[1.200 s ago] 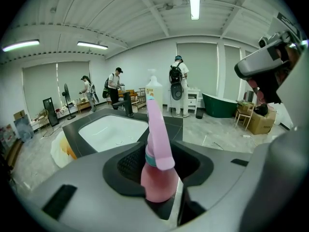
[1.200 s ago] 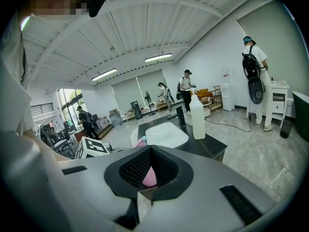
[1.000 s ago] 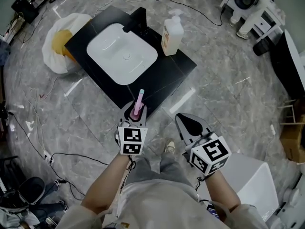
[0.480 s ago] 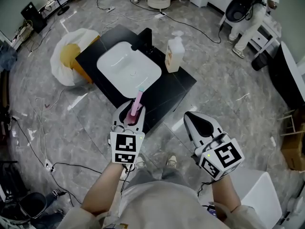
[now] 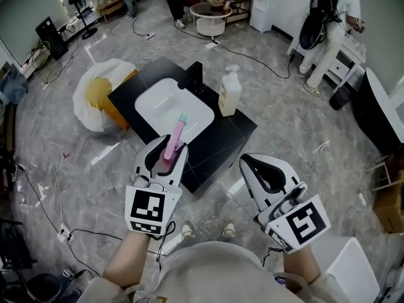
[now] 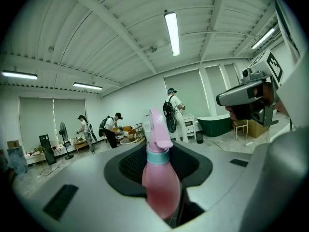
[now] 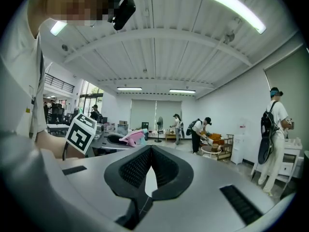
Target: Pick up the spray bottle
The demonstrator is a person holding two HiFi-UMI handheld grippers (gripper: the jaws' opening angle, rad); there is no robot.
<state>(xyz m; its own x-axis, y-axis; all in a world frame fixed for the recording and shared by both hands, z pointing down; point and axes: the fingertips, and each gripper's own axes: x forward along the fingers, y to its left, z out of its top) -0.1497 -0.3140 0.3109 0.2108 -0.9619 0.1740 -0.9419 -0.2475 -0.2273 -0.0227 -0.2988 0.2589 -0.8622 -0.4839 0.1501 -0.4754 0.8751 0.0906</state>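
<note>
the spray bottle (image 6: 159, 178) fills the jaws of the left gripper (image 5: 165, 150); those of the right gripper (image 5: 251, 163) are pressed together. open air lies between the two grippers. ahead and below, a black counter (image 5: 221, 137) with sink (image 5: 167, 109), tap (image 5: 192, 77) and soap bottle (image 5: 230, 93) stands in the way; a white box (image 5: 344, 257) sits by the right arm

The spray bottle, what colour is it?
The spray bottle is pink, with teal at the neck; it shows clearest in the left gripper view.

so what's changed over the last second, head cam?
Both grippers rose toward the camera: the left gripper lifted the pink spray bottle with it, and the right gripper came up alongside. Nothing was taken or let go. Unchanged: bottle clamped in the left jaws, right jaws shut and empty, soap dispenser and sink on the black counter.
</note>
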